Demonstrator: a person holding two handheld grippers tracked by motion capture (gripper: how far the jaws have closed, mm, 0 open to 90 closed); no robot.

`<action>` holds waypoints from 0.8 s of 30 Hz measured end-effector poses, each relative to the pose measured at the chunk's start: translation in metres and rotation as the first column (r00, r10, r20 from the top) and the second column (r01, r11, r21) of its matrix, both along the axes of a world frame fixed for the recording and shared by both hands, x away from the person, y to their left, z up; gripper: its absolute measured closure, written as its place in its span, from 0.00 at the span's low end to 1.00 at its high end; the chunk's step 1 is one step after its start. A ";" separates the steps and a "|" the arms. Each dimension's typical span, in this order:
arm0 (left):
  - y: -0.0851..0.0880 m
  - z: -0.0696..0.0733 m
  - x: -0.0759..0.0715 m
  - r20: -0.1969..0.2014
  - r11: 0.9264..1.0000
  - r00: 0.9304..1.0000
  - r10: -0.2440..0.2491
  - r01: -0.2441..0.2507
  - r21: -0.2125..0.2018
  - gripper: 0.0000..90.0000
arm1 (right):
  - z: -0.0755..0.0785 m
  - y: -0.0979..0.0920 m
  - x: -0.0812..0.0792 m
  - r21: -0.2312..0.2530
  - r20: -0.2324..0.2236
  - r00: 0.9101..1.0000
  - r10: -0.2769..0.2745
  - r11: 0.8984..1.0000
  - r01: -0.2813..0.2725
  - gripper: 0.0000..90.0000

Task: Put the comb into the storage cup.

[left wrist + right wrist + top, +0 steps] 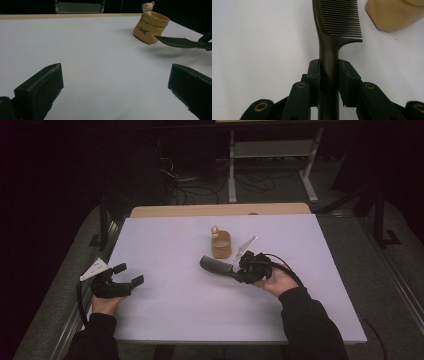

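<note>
Dark plastic comb [216,265] is clamped in the right gripper [239,270], lifted off the white table [165,310], a little right of the table's centre. Its long axis runs straight out from the jaws, pointing toward the table's left edge in the high view, toothed end farthest from the hand. In the right gripper view the pads [314,75] pinch the comb's handle [329,65] from both sides, teeth [342,20] ahead of the jaws. So the right claw is narrow and holding the comb, grip low on the handle.

Tan sack-shaped holder [221,245] with a small bear figure on its rim stands upright just beyond the comb, toward the far edge of the table. Seen from the left gripper view, the comb tip [175,41] hangs just beside the holder [150,27], apart from it and below the rim. The right hand is far nearer the holder. My guess is the comb goes into the holder; that would need the toothed end raised over the rim and the axis tipped.

Left gripper [125,276] sits near the table's left edge, jaws wide apart, nothing between them, touching nothing.
</note>
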State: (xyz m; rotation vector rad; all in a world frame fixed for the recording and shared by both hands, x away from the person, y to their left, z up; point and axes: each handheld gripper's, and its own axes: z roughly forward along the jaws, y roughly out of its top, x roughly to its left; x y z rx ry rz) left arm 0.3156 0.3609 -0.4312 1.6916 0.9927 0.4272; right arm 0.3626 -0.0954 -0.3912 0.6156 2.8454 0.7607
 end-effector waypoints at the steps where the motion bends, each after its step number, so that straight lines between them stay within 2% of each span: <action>1: 0.000 0.000 0.000 -0.002 1.000 1.000 0.001 -0.001 -0.001 0.00 | 0.002 -0.001 -0.002 0.003 0.001 1.000 -0.001 1.000 0.001 0.79; 7: 0.001 0.000 0.000 -0.007 1.000 1.000 0.006 -0.006 -0.007 0.00 | 0.013 -0.009 -0.007 0.018 0.027 1.000 -0.010 1.000 0.009 0.79; 10: 0.001 -0.001 0.001 -0.016 1.000 1.000 0.002 -0.002 0.007 0.00 | 0.018 -0.011 -0.008 0.029 0.039 0.999 -0.014 1.000 0.013 0.79; 13: 0.000 0.000 0.000 -0.028 1.000 1.000 0.000 0.001 0.017 0.00 | 0.023 -0.012 -0.008 0.040 0.048 0.999 -0.018 0.999 0.017 0.79; 19: -0.002 0.003 0.000 -0.028 1.000 1.000 -0.013 0.013 0.016 0.00 | 0.034 -0.011 -0.008 0.057 0.074 0.997 -0.008 0.998 0.004 0.79; 24: -0.007 0.004 0.000 -0.045 0.999 0.999 -0.025 0.027 0.043 0.00 | 0.042 -0.011 -0.006 0.068 0.087 0.996 -0.004 0.998 -0.002 0.79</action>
